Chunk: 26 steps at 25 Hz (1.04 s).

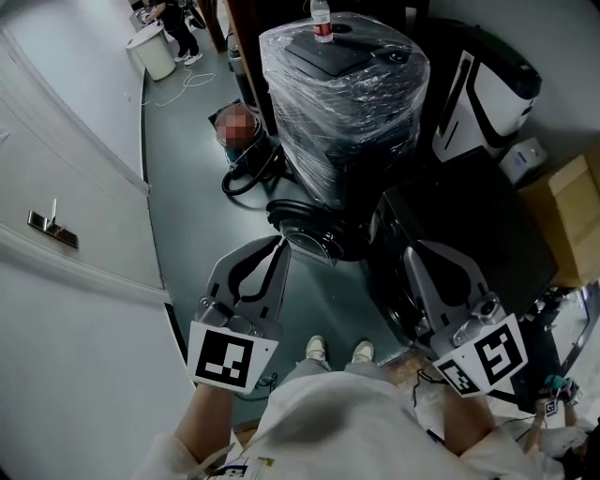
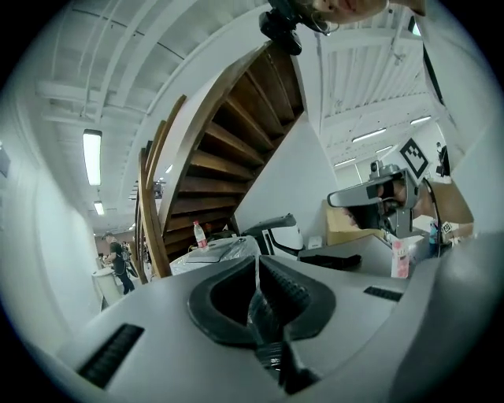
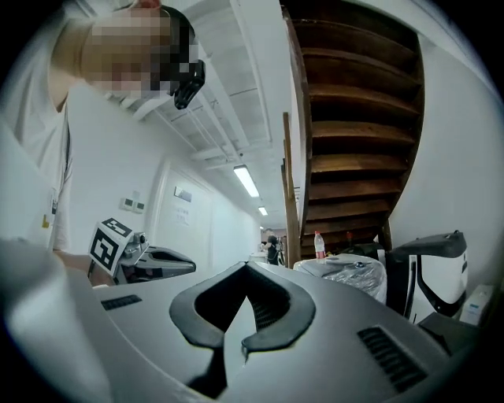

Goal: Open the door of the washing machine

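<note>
Bottle [image 1: 322,21] on wrapped machine [image 1: 347,84]; cardboard box [image 1: 567,202] right.

The washing machine [image 1: 342,84] is dark and wrapped in clear plastic film — glossy, creased, catching the light; the bottle [image 1: 322,21] on its top is clear plastic; the floor [image 1: 187,178] is smooth, grey-green, with a dull sheen; the box [image 1: 572,202] at the floor's right edge is matt brown cardboard; the staircase [image 2: 228,142] is brown wood, faintly shiny; the left gripper [image 1: 281,242] and right gripper [image 1: 410,248] have matt grey plastic shells — their jaws lined with black ribbed pads.
</note>
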{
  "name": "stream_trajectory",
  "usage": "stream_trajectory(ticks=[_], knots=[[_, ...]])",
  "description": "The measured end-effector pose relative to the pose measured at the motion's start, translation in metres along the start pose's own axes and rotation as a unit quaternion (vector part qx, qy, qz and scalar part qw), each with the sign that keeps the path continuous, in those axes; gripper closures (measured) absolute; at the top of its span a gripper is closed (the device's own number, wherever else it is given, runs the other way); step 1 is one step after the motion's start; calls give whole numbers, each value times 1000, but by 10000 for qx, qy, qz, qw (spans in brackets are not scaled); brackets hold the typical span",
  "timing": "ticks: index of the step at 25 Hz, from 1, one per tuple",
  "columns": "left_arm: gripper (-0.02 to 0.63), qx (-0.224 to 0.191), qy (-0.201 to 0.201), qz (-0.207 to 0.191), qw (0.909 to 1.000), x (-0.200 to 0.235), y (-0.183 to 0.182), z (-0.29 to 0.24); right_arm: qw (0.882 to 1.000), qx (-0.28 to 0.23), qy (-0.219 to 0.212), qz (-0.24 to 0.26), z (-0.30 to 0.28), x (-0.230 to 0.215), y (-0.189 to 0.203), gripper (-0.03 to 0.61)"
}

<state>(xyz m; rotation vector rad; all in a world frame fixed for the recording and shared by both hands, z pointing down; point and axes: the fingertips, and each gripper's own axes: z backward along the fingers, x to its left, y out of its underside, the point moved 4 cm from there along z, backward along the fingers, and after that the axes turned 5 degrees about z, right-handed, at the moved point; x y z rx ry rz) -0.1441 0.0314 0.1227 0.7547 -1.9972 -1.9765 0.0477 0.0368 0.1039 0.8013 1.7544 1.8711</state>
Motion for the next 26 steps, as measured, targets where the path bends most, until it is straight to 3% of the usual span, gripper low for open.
stream_trajectory(ticks=[5,10,16,21,26], knots=[[581,-165,-5,348,9993,-4,-7,14,9984,83,-27,554,7,12,-1,551],[581,-102,-76,17,9999,-5,-8,21,9990,147,-163,381,14,21,3,551],[581,-60,-53,90,9999,-5,-5,24,9996,170,-117,210,19,20,4,551],[581,27,25,148,9999,-6,6,18,9983,249,128,512,21,15,5,552],[581,-4,36,150,9999,-6,6,12,9976,300,39,618,19,17,8,552]])
